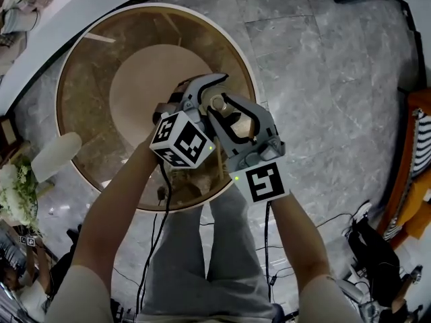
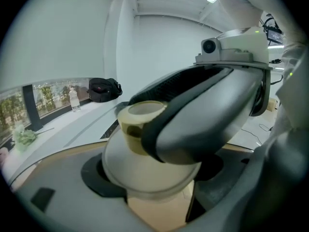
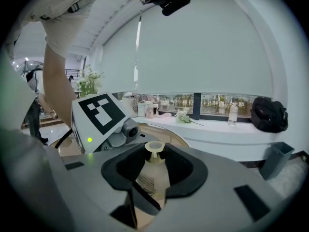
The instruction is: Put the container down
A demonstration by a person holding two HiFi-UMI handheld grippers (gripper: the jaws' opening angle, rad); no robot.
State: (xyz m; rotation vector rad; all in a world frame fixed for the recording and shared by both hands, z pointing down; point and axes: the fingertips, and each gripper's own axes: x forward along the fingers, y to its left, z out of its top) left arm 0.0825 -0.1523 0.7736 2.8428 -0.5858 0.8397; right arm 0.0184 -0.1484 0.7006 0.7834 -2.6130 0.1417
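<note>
The container point(image 1: 217, 102) is a pale bottle with a cream cap, held over the near right part of the round tan table point(image 1: 94, 93). My left gripper point(image 1: 202, 96) and right gripper point(image 1: 232, 116) both close around it from the near side. In the left gripper view the bottle's rounded white body point(image 2: 145, 168) fills the gap between the dark pads point(image 2: 96, 178), and the right gripper's jaw crosses its neck. In the right gripper view the bottle point(image 3: 153, 170) stands upright, clamped between the dark pads point(image 3: 123, 170), cap point(image 3: 154, 146) on top. Its base is hidden.
The table has a white rim and a lighter disc in the middle. White flowers point(image 1: 13, 194) stand at lower left, cables point(image 1: 151, 241) run on the grey floor by the person's legs. A white ledge holds a black bag point(image 3: 269, 114); a grey bin point(image 3: 277, 158) stands below it.
</note>
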